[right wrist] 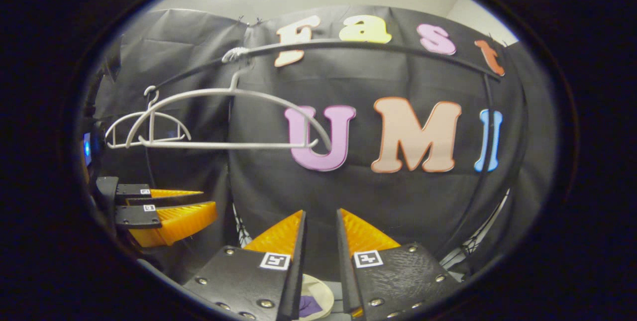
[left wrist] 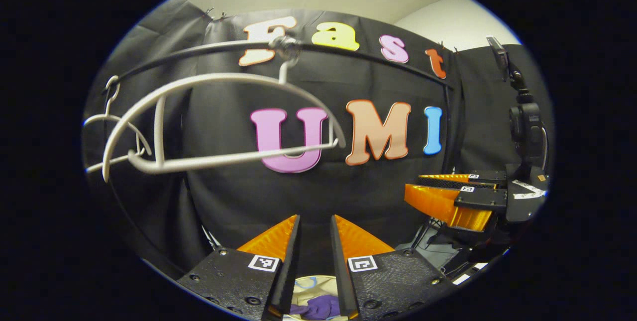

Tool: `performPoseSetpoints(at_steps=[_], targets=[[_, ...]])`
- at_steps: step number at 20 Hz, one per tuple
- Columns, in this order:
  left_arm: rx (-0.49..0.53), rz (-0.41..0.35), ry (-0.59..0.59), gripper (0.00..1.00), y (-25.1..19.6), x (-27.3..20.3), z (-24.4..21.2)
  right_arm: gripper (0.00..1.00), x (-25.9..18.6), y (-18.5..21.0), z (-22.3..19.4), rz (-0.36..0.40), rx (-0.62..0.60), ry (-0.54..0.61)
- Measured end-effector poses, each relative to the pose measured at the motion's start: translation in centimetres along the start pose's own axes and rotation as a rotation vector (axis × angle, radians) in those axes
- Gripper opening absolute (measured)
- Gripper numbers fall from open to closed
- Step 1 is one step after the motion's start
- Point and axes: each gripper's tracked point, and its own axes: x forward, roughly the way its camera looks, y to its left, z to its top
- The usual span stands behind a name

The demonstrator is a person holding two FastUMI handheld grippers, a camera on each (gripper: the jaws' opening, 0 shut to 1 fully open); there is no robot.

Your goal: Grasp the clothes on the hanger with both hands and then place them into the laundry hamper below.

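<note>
A bare white hanger [left wrist: 224,112] hangs from the black rail [left wrist: 378,59]; the same hanger [right wrist: 234,117] also appears in the right gripper view. Far below, a purple garment [left wrist: 321,306] lies in the pale laundry hamper [left wrist: 318,281], seen between my left gripper's fingers. My left gripper [left wrist: 315,219] is open by a narrow gap, with nothing held. My right gripper [right wrist: 321,214] stands the same way above the hamper [right wrist: 318,288] and the purple cloth [right wrist: 309,305]. Each gripper sees the other beside it: right gripper [left wrist: 423,189], left gripper [right wrist: 206,206].
A second white hanger [left wrist: 117,132] hangs at the rail's left end, seen also as the small hanger [right wrist: 149,129] in the right gripper view. A black camera mount on a stand [left wrist: 525,127] rises behind the right gripper. The black cloth wall closes off the back.
</note>
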Motion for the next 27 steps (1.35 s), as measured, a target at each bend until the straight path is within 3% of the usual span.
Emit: performPoseSetpoints(at_steps=[1,2,4,5,7,12,13,14,15,16,17,18,27], targets=[[0.006,-0.017,-0.013,0.37,-0.7,0.1,1.0,0.35,-0.7,-0.6,1.0,-0.013,0.004,-0.019],[0.010,-0.033,-0.027,0.46,-1.5,0.3,2.0,0.35,-1.4,-1.3,1.8,-0.026,0.010,-0.034],[0.020,-0.062,-0.046,0.45,-3.6,0.4,3.7,0.43,-2.6,-2.9,3.3,-0.052,0.023,-0.059],[0.023,-0.080,-0.053,0.49,-4.4,0.6,4.5,0.41,-3.2,-3.8,3.9,-0.066,0.029,-0.067],[0.020,-0.104,-0.071,0.59,-6.3,0.9,5.9,0.47,-5.0,-5.8,4.8,-0.088,0.035,-0.087],[0.002,-0.122,-0.087,0.93,-11.0,2.2,7.5,0.79,-7.1,-11.6,6.9,-0.124,0.018,-0.130],[0.002,-0.114,-0.092,0.94,-11.9,2.5,7.6,0.78,-7.2,-12.6,7.4,-0.120,0.015,-0.138],[0.003,-0.111,-0.096,0.93,-12.9,2.8,7.8,0.89,-7.6,-13.8,7.9,-0.121,0.011,-0.150],[0.006,-0.109,-0.095,0.93,-13.9,3.3,7.8,0.86,-7.8,-15.0,8.5,-0.117,0.009,-0.161],[0.006,-0.102,-0.097,0.93,-14.8,3.7,8.0,0.92,-8.0,-16.3,8.8,-0.116,0.007,-0.168],[0.006,-0.097,-0.106,0.93,-15.7,4.0,8.2,0.90,-8.1,-17.4,9.1,-0.115,0.005,-0.178],[0.005,-0.092,-0.110,0.93,-16.8,4.5,8.5,0.95,-8.0,-18.6,9.3,-0.114,0.002,-0.186],[-0.017,-0.056,-0.133,0.94,-27.1,10.3,8.3,0.94,-7.8,-30.0,8.7,-0.116,-0.024,-0.198]])
